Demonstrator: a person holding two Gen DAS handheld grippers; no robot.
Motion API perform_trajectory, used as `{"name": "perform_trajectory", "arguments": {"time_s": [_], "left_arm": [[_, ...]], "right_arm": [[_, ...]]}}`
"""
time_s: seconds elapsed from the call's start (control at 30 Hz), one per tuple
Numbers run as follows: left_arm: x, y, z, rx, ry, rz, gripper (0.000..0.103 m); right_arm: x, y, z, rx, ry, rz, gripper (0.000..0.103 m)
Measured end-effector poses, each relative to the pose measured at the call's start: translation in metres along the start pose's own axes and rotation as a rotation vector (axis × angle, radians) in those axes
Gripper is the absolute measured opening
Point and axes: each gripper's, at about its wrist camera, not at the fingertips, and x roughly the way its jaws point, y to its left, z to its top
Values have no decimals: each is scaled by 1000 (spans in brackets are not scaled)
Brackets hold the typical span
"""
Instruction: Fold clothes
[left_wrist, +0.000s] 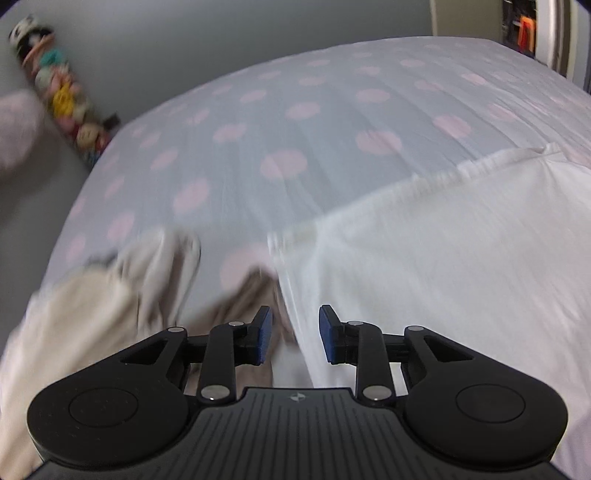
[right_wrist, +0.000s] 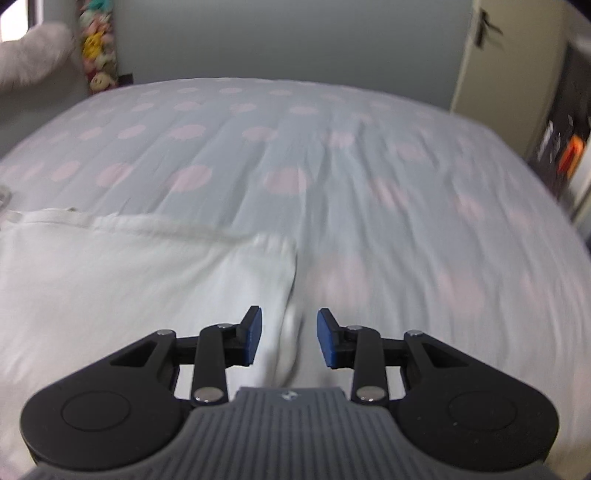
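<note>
A white garment (left_wrist: 443, 266) lies spread flat on a bed covered by a pale blue sheet with pink dots (left_wrist: 280, 122), its ribbed hem running along the far edge of the cloth. In the left wrist view the left gripper (left_wrist: 295, 334) hangs just above the garment's left edge, its blue-padded fingers (left_wrist: 265, 334) held apart with nothing between them; the edge of the white cloth passes under the gap. To the left of that edge lies a beige garment (left_wrist: 85, 314), crumpled, with a browner fold (left_wrist: 255, 295) showing just beside the left finger. In the right wrist view the right gripper (right_wrist: 290, 338) sits over the garment's (right_wrist: 129, 280) right edge, its fingers (right_wrist: 254, 336) likewise spread and gripping nothing, with a raised fold of white cloth (right_wrist: 291, 325) lying in the gap between them; whether the pads touch it cannot be told. Beyond the bed stands a grey-green wall (right_wrist: 280, 37), a column of colourful plush toys (left_wrist: 59, 92) hangs at the left, and an open wardrobe with an orange item (right_wrist: 570, 155) shows at the right. Both views are blurred.
</note>
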Motion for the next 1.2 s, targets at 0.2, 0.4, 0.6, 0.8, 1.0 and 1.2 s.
{"name": "perform_trajectory", "arguments": {"time_s": [0.2, 0.4, 0.6, 0.8, 1.0, 1.2], "left_arm": [[-17, -2, -41, -92, 68, -52, 26], [-16, -14, -70, -104, 155, -102, 26], [1, -19, -92, -118, 254, -104, 27], [4, -18, -99, -148, 270, -103, 26], [5, -23, -104, -143, 280, -68, 26], [4, -25, -106, -129, 275, -53, 26]], "right_arm": [[-45, -2, -68, 206, 66, 53, 36], [-55, -5, -110, 347, 140, 45, 36], [-49, -18, -137, 471, 216, 78, 36], [-44, -17, -144, 489, 242, 95, 26], [-44, -14, -146, 471, 253, 70, 22], [-47, -12, -145, 463, 253, 57, 21]]}}
